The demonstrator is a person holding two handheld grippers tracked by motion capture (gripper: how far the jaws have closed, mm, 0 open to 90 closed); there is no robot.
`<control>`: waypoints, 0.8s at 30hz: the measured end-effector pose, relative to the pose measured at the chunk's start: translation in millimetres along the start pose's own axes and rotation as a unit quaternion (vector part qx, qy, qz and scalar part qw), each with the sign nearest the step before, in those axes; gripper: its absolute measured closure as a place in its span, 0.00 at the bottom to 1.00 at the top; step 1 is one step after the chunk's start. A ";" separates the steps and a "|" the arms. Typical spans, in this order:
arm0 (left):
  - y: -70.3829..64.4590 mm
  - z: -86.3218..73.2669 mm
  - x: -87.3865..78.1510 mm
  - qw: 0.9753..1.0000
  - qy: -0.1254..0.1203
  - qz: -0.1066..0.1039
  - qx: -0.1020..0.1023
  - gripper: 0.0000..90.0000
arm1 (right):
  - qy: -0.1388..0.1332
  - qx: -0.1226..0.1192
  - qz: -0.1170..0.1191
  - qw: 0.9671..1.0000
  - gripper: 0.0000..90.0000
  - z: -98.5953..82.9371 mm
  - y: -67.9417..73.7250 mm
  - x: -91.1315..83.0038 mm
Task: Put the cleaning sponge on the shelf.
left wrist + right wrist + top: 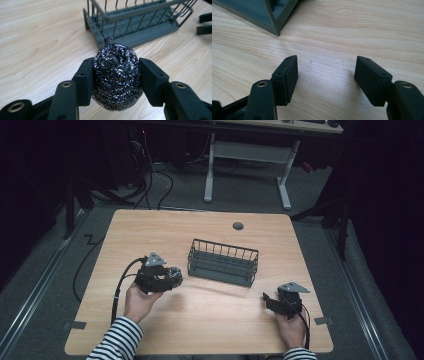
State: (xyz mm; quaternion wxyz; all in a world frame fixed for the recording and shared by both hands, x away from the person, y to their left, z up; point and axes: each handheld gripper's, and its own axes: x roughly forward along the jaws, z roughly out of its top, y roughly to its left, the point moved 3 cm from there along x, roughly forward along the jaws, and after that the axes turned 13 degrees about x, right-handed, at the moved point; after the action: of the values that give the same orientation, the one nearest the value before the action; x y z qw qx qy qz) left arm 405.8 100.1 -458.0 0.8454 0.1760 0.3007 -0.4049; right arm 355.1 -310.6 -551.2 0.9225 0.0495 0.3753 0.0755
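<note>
One steel scourer [117,77]: dark, glittering wire coil, rounded, clenched between my left gripper [172,276] fingers [83,80] above the desk [150,227], just left of one grey wire rack [223,262]. My right gripper [325,77]: fingers released, near right.

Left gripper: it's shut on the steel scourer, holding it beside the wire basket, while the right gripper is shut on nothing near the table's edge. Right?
Not quite. The right gripper is open; the right gripper view shows its jaws spread apart over bare table. The left gripper does clamp the scourer beside the basket.
</note>
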 end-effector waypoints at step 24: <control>-8.6 83.9 -5.7 0.998 -0.041 -0.038 0.040 0.55 | 0.001 -0.001 0.001 1.000 0.39 0.0 0.1 0.0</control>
State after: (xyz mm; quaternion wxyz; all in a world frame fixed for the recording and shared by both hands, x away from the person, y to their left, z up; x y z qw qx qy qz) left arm 426.9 52.8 -391.2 0.8330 0.1819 0.2560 -0.4555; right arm 355.1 -310.5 -551.2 0.9223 0.0490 0.3757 0.0763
